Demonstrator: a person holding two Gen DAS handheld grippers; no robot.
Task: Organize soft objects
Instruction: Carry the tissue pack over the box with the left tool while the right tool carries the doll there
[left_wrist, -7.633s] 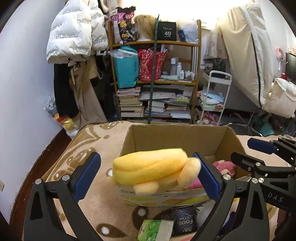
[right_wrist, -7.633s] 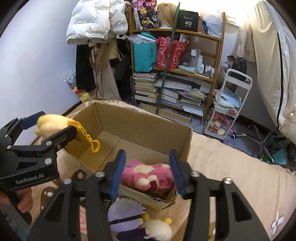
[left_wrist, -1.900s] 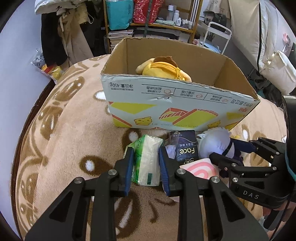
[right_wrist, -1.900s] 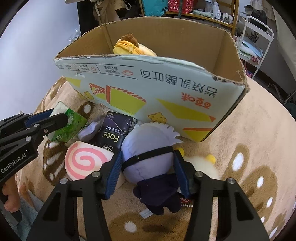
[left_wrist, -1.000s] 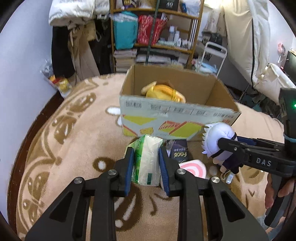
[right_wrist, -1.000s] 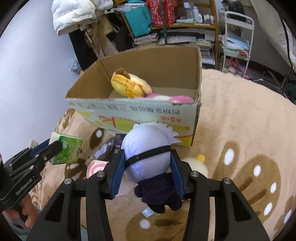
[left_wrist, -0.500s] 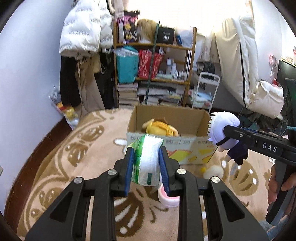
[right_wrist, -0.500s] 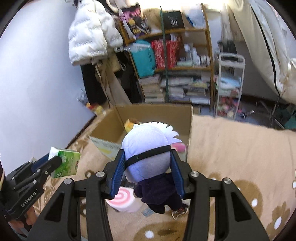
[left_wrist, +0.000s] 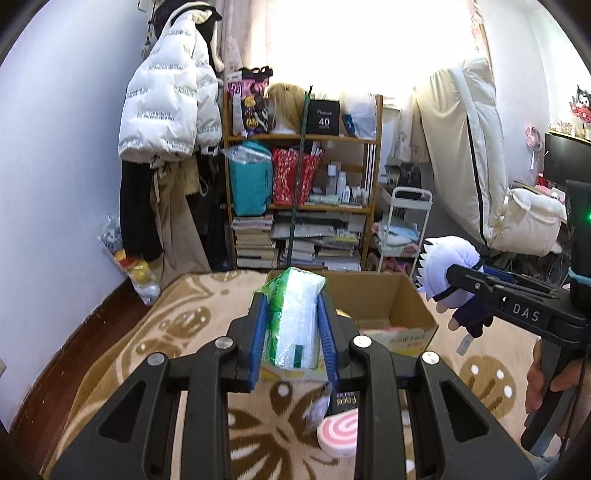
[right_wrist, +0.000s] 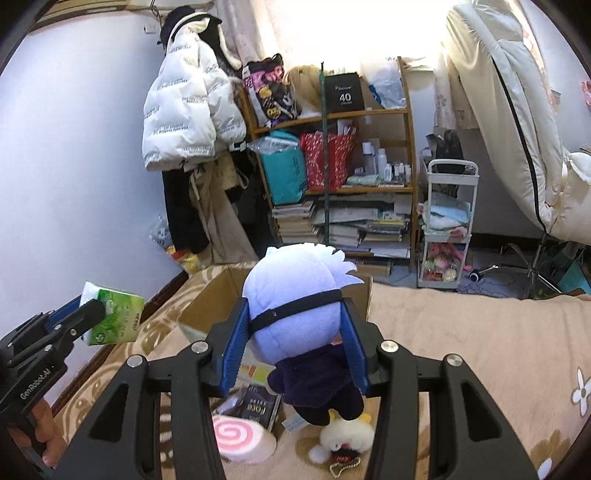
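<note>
My left gripper (left_wrist: 293, 325) is shut on a green and white tissue pack (left_wrist: 294, 317) and holds it high above the blanket, in front of the open cardboard box (left_wrist: 384, 295). The pack also shows in the right wrist view (right_wrist: 114, 312). My right gripper (right_wrist: 295, 343) is shut on a plush doll with a pale lilac head and dark body (right_wrist: 295, 314), held in the air over the box's near side (right_wrist: 207, 302). The doll also shows at the right of the left wrist view (left_wrist: 448, 275).
On the tan patterned blanket (right_wrist: 461, 325) below lie a pink swirl cushion (right_wrist: 243, 437), a dark "Face" packet (right_wrist: 258, 406) and a small white fluffy toy (right_wrist: 345, 435). A cluttered wooden shelf (left_wrist: 299, 192), a white cart (right_wrist: 445, 229) and hanging coats stand beyond.
Both grippers have risen further with their loads. The box and the items on the blanket now sit lower in both views.
</note>
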